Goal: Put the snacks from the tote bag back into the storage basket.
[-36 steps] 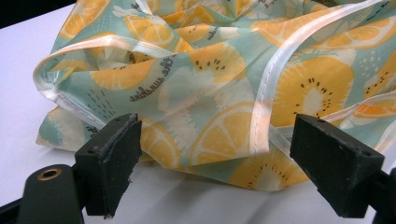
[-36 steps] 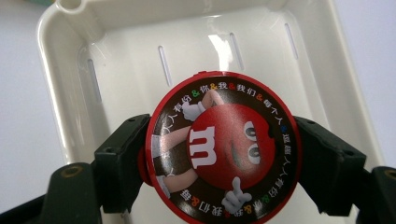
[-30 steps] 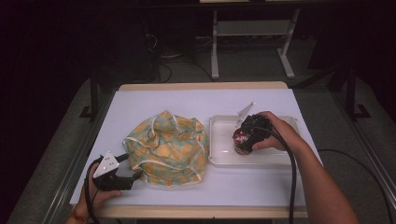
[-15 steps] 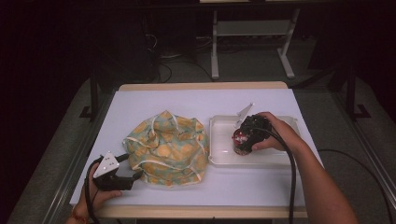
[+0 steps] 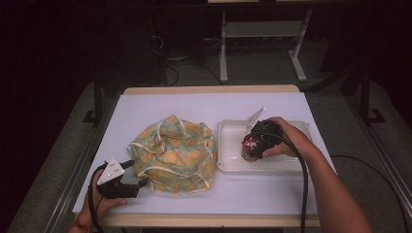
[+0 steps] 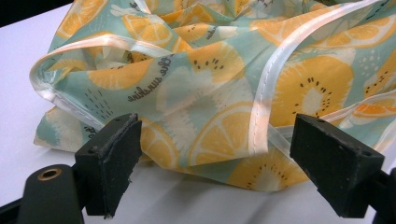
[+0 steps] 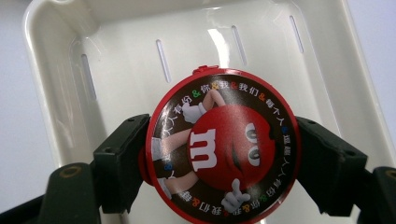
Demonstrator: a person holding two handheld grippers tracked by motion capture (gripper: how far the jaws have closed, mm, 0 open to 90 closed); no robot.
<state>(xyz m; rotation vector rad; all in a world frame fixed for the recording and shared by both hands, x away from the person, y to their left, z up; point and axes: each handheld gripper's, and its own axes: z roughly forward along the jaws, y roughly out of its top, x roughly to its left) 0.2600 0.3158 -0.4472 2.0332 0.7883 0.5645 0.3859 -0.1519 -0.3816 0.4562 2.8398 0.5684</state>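
Red-lidded can (image 7: 223,147) stays clamped in your right gripper (image 5: 257,142) over the tray (image 5: 228,145), unmoved; your left gripper (image 6: 229,163) rests wide open, empty, facing the cloth (image 6: 224,84).

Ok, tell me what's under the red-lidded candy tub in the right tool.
Under the red-lidded candy tub, clamped in the right tool, lies the white plastic tray with slotted floor. The floor directly beneath the lid is hidden.
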